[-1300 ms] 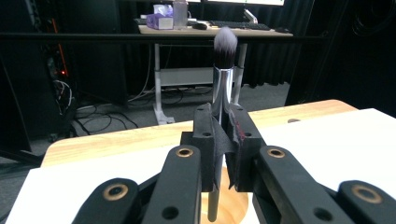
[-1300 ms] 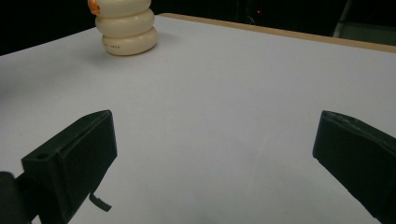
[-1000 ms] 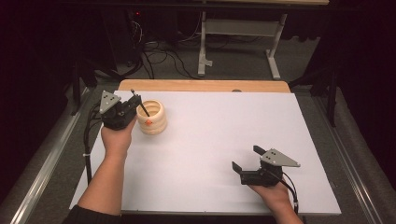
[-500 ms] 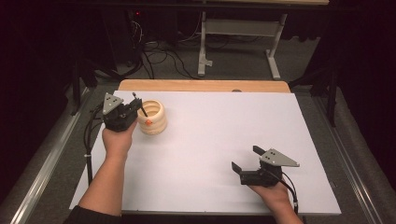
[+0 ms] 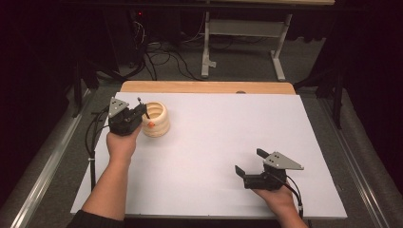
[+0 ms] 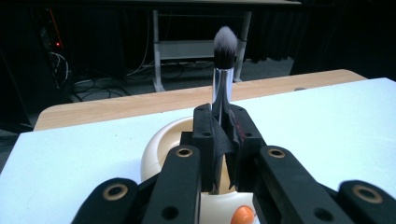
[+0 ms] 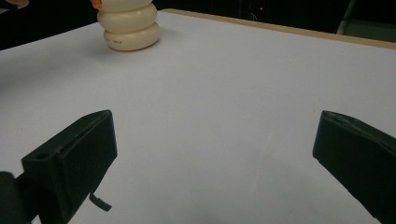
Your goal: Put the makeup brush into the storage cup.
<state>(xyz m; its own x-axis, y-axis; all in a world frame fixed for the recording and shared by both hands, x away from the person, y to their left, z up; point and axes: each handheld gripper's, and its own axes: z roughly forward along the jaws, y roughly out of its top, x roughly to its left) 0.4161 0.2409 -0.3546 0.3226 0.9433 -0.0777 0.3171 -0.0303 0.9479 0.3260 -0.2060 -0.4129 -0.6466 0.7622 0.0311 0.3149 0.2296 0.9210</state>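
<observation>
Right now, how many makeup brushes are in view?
1. A makeup brush stands bristles up, clamped in the left claw over the mouth of the cream ribbed holder at the table's far left. Others could be hidden inside the holder.

Right claw [image 7: 212, 158] jaws wide apart over white tabletop [image 7: 224, 93]; cream ribbed holder [image 7: 129, 25] far off.

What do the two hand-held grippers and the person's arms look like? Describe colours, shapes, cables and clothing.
Both grippers, left gripper and right gripper, are black, with two blocky jaws on linkage bars showing round brass-coloured rivets. Each carries a grey three-cornered plate and trails a black cable. A dark sleeve shows at the left forearm.
</observation>
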